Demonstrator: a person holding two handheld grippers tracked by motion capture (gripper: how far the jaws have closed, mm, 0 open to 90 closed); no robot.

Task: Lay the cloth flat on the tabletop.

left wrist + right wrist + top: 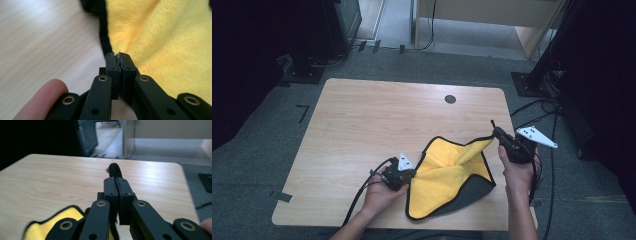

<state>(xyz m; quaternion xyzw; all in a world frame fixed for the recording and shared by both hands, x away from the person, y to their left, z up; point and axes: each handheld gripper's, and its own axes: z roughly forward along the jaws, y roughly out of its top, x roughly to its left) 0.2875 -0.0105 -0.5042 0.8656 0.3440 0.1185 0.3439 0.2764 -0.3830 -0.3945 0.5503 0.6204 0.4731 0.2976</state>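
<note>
A yellow cloth with black edging and a grey underside lies rumpled at the table's front right. My left gripper is shut on the cloth's left edge; in the left gripper view the jaws pinch the black hem beside the yellow pile. My right gripper is shut on the cloth's far right corner and holds it lifted off the table. In the right gripper view a black tip of the cloth corner pokes out past the closed jaws, and more yellow cloth hangs below left.
The wooden table has a dark round cable hole near its far edge. Cables trail on the floor to the right. Dark stands and a cabinet sit beyond the table.
</note>
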